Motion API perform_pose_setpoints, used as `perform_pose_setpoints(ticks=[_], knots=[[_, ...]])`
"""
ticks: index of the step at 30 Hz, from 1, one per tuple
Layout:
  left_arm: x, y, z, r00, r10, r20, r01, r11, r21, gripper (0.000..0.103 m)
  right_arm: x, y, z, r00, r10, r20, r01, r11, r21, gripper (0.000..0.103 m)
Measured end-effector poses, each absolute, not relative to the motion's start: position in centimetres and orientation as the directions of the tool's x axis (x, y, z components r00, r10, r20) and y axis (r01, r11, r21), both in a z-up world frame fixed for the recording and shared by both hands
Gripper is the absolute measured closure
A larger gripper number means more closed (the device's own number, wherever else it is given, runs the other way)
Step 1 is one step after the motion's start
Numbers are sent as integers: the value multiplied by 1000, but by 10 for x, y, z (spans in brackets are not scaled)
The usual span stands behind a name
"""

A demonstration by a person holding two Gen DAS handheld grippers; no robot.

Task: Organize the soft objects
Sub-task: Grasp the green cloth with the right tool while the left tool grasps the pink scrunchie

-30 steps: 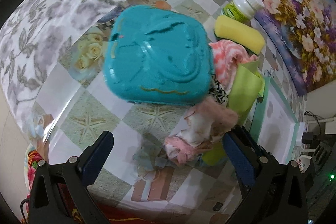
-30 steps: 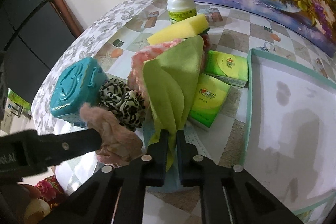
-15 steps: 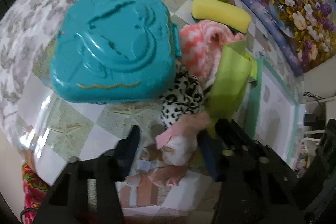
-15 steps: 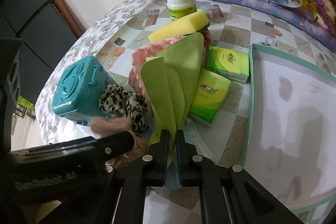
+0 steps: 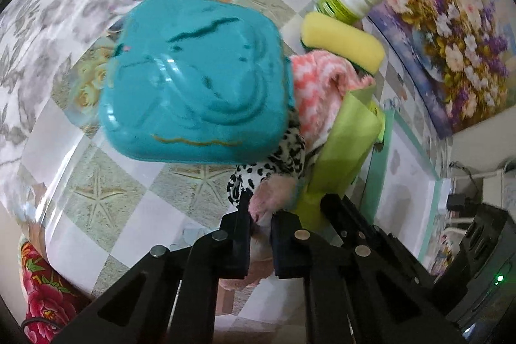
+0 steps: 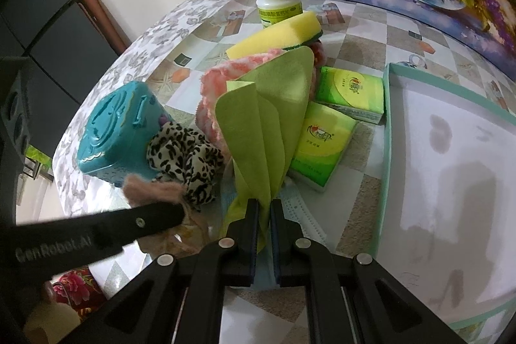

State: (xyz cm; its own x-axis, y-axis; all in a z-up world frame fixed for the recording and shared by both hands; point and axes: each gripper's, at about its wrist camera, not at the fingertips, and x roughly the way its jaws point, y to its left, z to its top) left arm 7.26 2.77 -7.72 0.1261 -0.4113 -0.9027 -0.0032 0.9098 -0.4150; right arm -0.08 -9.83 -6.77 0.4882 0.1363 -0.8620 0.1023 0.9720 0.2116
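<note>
The left gripper (image 5: 260, 216), wide apart a second ago, has just been clenched on the pink fuzzy cloth (image 5: 274, 194) near the teal box (image 5: 193, 79). The green cloth (image 6: 267, 118) is pinched by the right gripper (image 6: 264, 211) (unmoved). Both pieces seem ready for the tray (image 6: 387, 118) at right.

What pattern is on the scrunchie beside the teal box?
Black-and-white leopard print on the scrunchie, clearest in the right wrist view.

A checkered table (image 6: 361, 31) is carrying a teal box (image 6: 113, 131) left of the right claw (image 6: 264, 211), tissue packs (image 6: 319, 144) and a tray (image 6: 451, 182) to its right.
</note>
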Motion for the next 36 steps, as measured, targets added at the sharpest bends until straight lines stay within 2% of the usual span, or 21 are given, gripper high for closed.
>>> perform_pose_setpoints(ticks=[12,21,22,24,26,36], knots=[[70,48,-67,145,-463,-874,-25,882,-471,93,-3,-103,-60,522,175,-835,113,956,271,99],[66,69,-65,143,-487,-862,-67,864,-499,93,-1,-106,-63,512,145,-847,136,960,247,95],[66,70,-67,138,-488,-862,-74,863,-500,93,-1,-106,-64,511,138,-849,138,961,239,92],[66,74,-69,129,-486,-864,-87,863,-498,93,1,-106,-64,507,141,-850,137,961,240,72],[65,77,-71,121,-485,-866,-97,862,-497,93,3,-106,-63,514,137,-847,129,964,234,62],[63,74,-74,103,-478,-872,-103,867,-488,93,20,-96,-70,497,114,-860,112,975,194,61]])
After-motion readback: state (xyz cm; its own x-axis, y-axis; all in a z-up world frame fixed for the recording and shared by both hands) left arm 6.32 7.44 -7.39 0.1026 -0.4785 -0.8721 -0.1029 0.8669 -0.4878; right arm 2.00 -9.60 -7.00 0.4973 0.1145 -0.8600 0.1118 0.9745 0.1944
